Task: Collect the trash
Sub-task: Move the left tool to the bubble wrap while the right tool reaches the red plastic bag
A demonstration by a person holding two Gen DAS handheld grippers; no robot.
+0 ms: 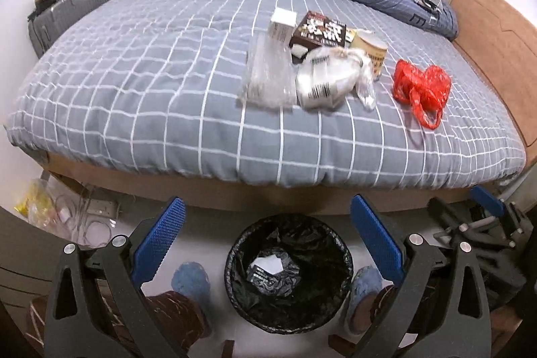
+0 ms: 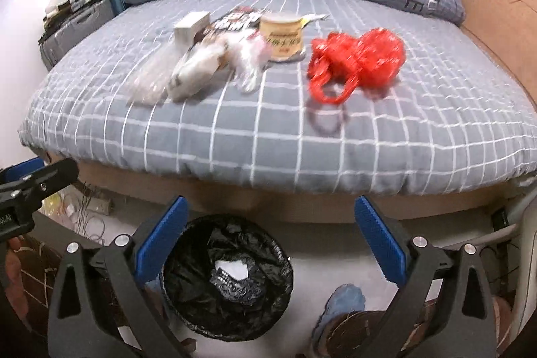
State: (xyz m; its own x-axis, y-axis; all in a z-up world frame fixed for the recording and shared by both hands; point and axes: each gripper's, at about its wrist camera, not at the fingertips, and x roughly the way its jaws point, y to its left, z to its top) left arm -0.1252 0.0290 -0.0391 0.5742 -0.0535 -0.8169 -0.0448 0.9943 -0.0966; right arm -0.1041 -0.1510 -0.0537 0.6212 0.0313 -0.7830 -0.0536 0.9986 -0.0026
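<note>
On the bed (image 1: 167, 83) the trash waits in one heap: a clear wrapper (image 1: 266, 74), a crushed white bag (image 1: 324, 83), a cup (image 1: 372, 51) and, apart, a red bag (image 1: 421, 88). Both the left tongs (image 1: 266, 244) and the right tongs (image 2: 270, 239) are wide open and empty above the bin (image 1: 288, 274). Thin plastic may slip from the pads, and pulling one piece may drag its neighbours.
</note>
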